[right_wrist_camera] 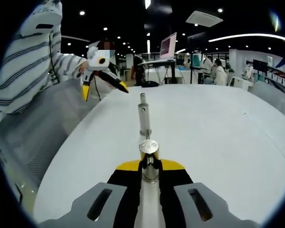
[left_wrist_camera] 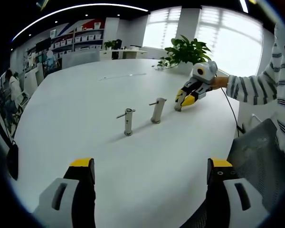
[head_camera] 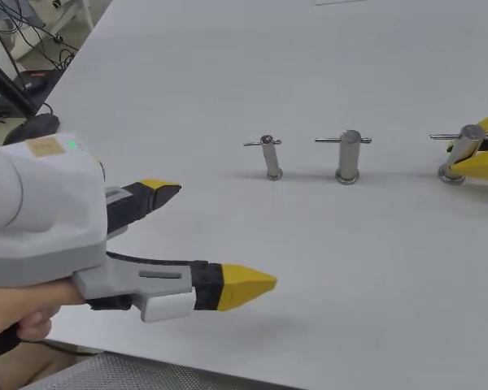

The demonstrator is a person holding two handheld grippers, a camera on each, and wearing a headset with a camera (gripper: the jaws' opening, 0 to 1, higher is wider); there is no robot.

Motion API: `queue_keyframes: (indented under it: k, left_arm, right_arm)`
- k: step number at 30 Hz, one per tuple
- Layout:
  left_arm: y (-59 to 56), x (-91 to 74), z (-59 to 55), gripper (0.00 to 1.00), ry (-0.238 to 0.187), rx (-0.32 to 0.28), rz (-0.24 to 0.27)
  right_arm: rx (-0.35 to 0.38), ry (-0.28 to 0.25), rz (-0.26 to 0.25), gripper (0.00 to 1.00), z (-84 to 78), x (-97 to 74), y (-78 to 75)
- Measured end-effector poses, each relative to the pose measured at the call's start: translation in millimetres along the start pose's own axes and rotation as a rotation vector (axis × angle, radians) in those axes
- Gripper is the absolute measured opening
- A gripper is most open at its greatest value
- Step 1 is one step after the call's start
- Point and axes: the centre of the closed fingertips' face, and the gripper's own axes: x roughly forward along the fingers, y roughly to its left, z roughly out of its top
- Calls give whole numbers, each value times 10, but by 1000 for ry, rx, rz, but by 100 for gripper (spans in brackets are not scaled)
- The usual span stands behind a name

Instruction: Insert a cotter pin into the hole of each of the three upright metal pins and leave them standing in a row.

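Observation:
Three upright metal pins stand in a row on the white table. The left pin [head_camera: 271, 159] and the middle pin [head_camera: 348, 158] each carry a thin cotter pin [head_camera: 262, 143] across the top. The right pin [head_camera: 459, 154] leans a little, a cotter pin [head_camera: 442, 136] sticking out of its top, and my right gripper [head_camera: 481, 153] is shut on its shaft. In the right gripper view the yellow-tipped jaws [right_wrist_camera: 149, 166] clamp that pin [right_wrist_camera: 149, 147], with another pin [right_wrist_camera: 143, 114] lined up behind. My left gripper [head_camera: 205, 236] hovers open and holds nothing, well short of the row [left_wrist_camera: 128, 121].
The white table [head_camera: 325, 268] stretches wide around the pins; its near edge [head_camera: 179, 370] runs below my left gripper. A potted plant [left_wrist_camera: 185, 50] stands at the far side. A person's striped sleeve [left_wrist_camera: 256, 88] reaches in behind the right gripper [left_wrist_camera: 192, 92].

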Motion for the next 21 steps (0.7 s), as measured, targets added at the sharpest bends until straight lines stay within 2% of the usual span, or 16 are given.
queue_keyframes:
  k: [3,6,10,13,17,21]
  left_arm:
    - [-30,1,23,99,-14,-15,-10]
    - [-33,-3,18,99,-11,-14,-8]
    - [-38,-9,-2,99,-1,-10,-10]
    - [-36,-19,7,99,-3,-9,-8]
    - [-29,-29,20,99,-4,-3,-8]
    - [-34,-31,67,99,-20,3,-16]
  right_arm:
    - [3,3,5,14,-1,-2,4]
    - [14,-1,5,15,2,-3,3]
    - [31,-12,-26,25,4,-21,-44]
    - [36,-17,-39,29,19,-48,-43]
    - [55,-45,-85,36,94,-114,-40]
    - [89,-73,-106,42,157,-179,43]
